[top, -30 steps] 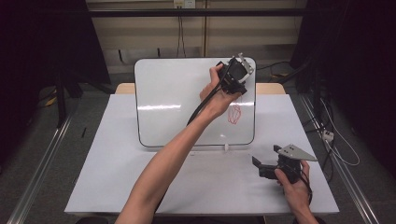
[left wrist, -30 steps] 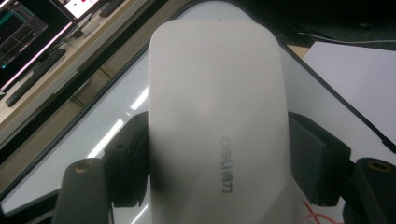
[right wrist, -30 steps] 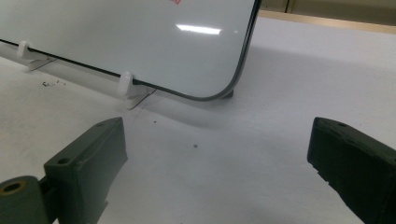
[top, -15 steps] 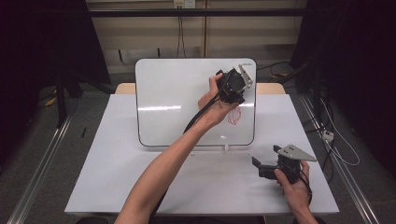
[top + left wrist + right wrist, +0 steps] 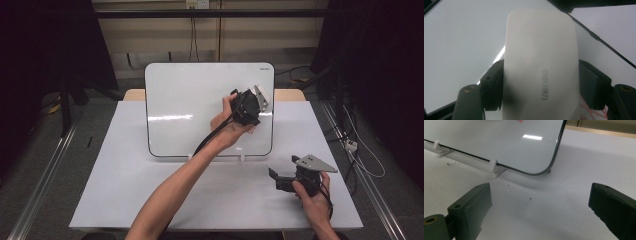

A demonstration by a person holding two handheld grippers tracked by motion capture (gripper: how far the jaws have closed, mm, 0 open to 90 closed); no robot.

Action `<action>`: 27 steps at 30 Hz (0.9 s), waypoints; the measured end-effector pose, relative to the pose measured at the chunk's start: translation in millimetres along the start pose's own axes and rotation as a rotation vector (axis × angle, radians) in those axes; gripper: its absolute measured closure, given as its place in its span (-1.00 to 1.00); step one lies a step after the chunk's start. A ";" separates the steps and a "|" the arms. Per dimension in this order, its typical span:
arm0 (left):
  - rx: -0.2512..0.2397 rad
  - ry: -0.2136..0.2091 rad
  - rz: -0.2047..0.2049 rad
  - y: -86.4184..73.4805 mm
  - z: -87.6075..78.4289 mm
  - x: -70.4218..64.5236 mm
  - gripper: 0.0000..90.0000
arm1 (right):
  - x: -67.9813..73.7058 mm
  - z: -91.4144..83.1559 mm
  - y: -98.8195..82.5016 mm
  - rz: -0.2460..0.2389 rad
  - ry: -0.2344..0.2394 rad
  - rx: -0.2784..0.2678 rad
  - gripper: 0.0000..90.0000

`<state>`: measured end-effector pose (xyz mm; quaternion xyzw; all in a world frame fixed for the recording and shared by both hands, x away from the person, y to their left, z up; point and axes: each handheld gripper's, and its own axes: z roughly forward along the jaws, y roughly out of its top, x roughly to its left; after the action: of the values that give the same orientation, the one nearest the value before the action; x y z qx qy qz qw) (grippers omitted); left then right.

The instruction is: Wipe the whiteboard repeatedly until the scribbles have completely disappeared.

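A white board [image 5: 190, 110] stands tilted on small clips at the back of the white table [image 5: 125, 190]. My left gripper [image 5: 250, 106] is held against the board's right part, shut on a white eraser [image 5: 540, 62] with grey lettering on it. The eraser's face lies flat toward the board [image 5: 456, 37]. Red pen lines [image 5: 586, 112] peek out beside the eraser's lower right. My right gripper [image 5: 281, 181] rests low on the table at the front right, open with nothing between its jaws. In its own view the right gripper [image 5: 539, 207] faces the board's lower corner [image 5: 549, 167].
White clips [image 5: 495, 167] hold up the board's bottom edge. Small dark specks [image 5: 450, 164] lie on the table near them. A wooden edge [image 5: 290, 94] shows behind the board. Cables [image 5: 357, 155] run over the floor at the right, and metal rails [image 5: 45, 180] flank the table.
My left gripper has slid down the board's right part with the eraser. The red scribble seen below it earlier is now covered in the high view. The right gripper has stayed put.
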<state>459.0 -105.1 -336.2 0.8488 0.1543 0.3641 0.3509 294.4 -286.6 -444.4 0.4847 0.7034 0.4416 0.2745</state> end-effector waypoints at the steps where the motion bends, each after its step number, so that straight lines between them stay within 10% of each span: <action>1: 0.004 -0.002 0.013 -2.5 -1.0 -2.9 -0.32 | 0.0 0.0 0.0 0.000 0.000 0.000 -0.90; 27: 0.004 -0.023 0.035 -27.3 -6.9 -34.2 -0.32 | 0.8 -0.1 0.4 0.000 -0.001 0.001 -0.90</action>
<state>430.3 -100.2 -369.6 0.8560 0.1363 0.3602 0.3448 294.2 -285.9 -443.9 0.4850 0.7035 0.4410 0.2747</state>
